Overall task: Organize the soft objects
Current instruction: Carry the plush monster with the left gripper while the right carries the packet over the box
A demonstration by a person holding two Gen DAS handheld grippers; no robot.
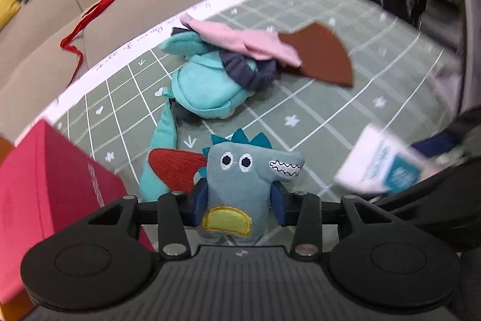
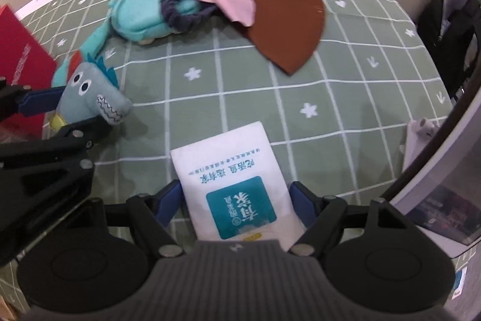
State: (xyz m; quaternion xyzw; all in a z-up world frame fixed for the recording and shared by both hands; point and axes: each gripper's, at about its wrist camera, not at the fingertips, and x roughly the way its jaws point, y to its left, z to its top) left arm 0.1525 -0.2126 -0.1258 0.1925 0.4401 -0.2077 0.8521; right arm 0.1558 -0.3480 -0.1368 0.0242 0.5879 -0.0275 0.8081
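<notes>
My left gripper (image 1: 240,196) is shut on a grey-blue dinosaur plush (image 1: 240,185) with a yellow belly, held above the green checked cloth (image 1: 330,98); it also shows in the right wrist view (image 2: 90,98). My right gripper (image 2: 237,203) is shut on a white tissue pack (image 2: 234,179) with a teal label, also seen in the left wrist view (image 1: 378,164). Farther back lie a teal plush (image 1: 204,83), a pink cloth (image 1: 240,41), a dark knitted band (image 1: 249,68) and a brown felt piece (image 1: 321,56).
A red box (image 1: 45,185) stands at the left edge of the table. A beige sofa (image 1: 60,29) with a red ribbon (image 1: 99,8) lies behind. A white device (image 2: 421,146) sits at the right edge in the right wrist view.
</notes>
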